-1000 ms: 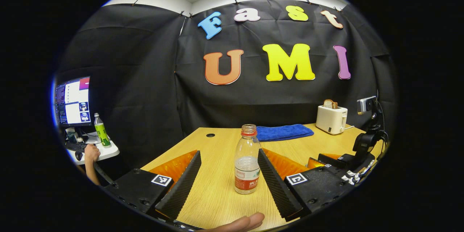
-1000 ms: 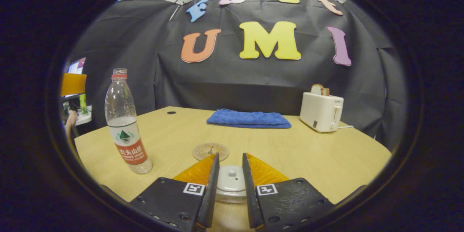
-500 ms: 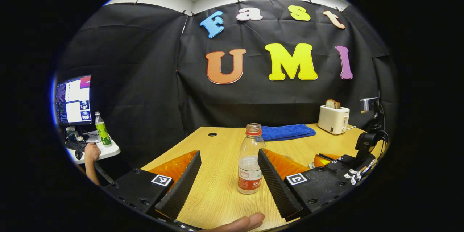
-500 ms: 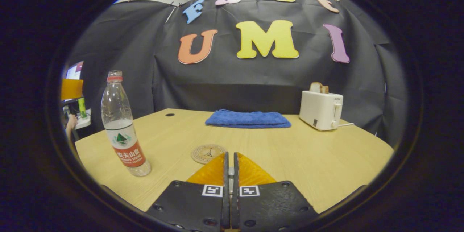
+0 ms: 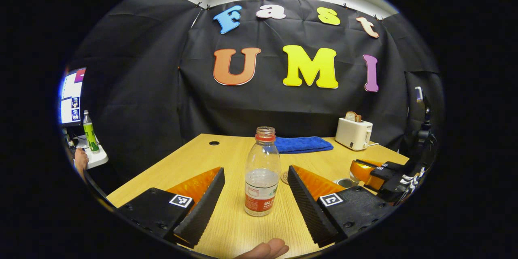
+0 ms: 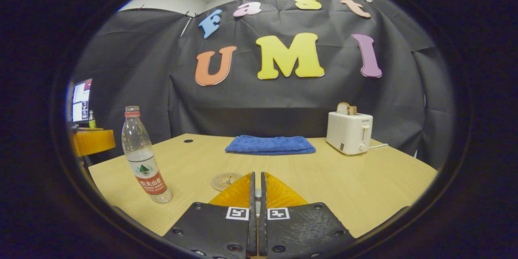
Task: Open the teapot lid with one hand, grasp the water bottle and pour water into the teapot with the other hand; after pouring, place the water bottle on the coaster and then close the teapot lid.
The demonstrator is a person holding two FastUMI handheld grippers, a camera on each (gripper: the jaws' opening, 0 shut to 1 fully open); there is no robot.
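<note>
Clear plastic, red-labelled, uncapped: the water bottle (image 5: 262,172) stood upright on the wooden table (image 5: 194,158) between my left gripper's (image 5: 255,200) spread fingers, neither touching it. Past the right-hand finger I saw the open teapot (image 5: 343,182) rim and the other gripper (image 5: 374,172) beside it.

In the right gripper view, my right gripper (image 6: 256,206) was clenched; a pale sliver between its fingers was probably the teapot lid (image 6: 256,194), though I couldn't be sure. The coaster (image 6: 223,180) lay just ahead-left of the tips, the bottle farther left. A blue towel (image 6: 270,145) and toaster (image 6: 349,131) sat well beyond.
</note>
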